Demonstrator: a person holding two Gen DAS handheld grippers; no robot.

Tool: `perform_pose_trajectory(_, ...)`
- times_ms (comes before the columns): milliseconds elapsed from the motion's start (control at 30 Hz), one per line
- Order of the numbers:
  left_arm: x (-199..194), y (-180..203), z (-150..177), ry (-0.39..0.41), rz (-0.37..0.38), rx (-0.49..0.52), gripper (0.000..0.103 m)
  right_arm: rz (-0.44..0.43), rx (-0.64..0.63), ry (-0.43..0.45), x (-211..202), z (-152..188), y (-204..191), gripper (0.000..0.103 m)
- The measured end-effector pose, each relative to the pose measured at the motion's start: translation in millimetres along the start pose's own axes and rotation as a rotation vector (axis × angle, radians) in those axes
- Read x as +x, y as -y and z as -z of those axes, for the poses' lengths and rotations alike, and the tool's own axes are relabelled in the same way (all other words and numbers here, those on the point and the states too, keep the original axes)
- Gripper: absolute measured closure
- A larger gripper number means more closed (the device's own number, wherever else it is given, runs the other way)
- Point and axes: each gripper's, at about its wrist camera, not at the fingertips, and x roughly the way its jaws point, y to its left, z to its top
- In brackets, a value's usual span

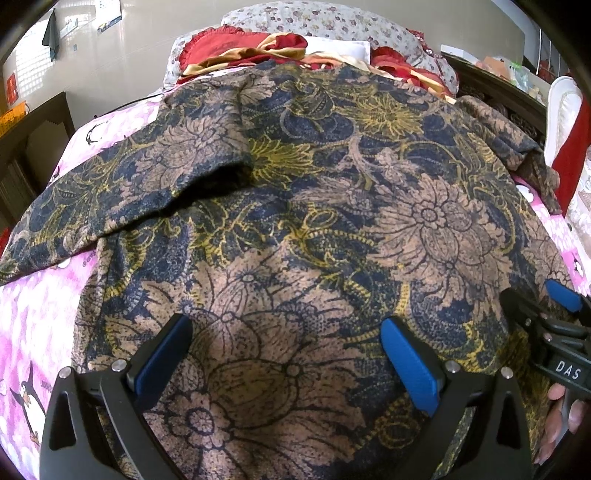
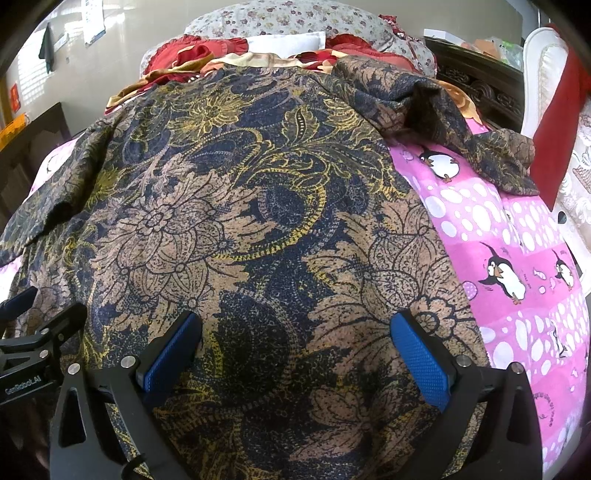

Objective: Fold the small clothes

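Note:
A brown, navy and yellow floral shirt (image 1: 314, 192) lies spread on a pink penguin-print bedsheet (image 1: 33, 317). It also fills the right wrist view (image 2: 240, 206). Its left sleeve (image 1: 155, 173) is folded onto the body; the right sleeve (image 2: 424, 103) lies crumpled at the far right. My left gripper (image 1: 288, 332) is open, its blue pads just above the shirt's near hem area. My right gripper (image 2: 295, 332) is open too, over the shirt's near right part. The right gripper also shows at the edge of the left wrist view (image 1: 554, 317). Neither holds anything.
Red and gold bedding (image 1: 258, 51) and a floral pillow (image 1: 314, 18) lie beyond the shirt. A dark wooden headboard (image 2: 480, 81) and a white chair with red cloth (image 2: 554, 110) stand at right. The pink sheet (image 2: 517, 258) shows bare to the right.

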Motion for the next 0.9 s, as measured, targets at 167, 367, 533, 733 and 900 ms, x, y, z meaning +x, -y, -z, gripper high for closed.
perform_pose_trajectory(167,0.3,-0.8,0.4,0.006,0.003,-0.003,0.000,-0.006,0.003,0.006,-0.5,1.2,1.1,0.001)
perform_pose_trajectory(367,0.6,-0.6,1.3,0.008,0.010,-0.007,0.000,-0.003,-0.003,0.013,-2.1,3.6,0.6,0.001)
perform_pose_trajectory(533,0.3,-1.0,2.3,0.011,0.011,-0.008,0.000,0.006,-0.010,0.009,-1.8,3.4,-1.1,0.001)
perform_pose_trajectory(733,-1.1,-4.0,3.9,0.017,0.025,-0.014,0.000,0.001,-0.007,0.012,-1.7,3.7,-0.2,0.001)
perform_pose_trajectory(900,-2.7,-4.1,5.6,0.016,0.031,-0.012,0.000,0.003,-0.008,0.010,-2.4,4.5,-0.3,0.001)
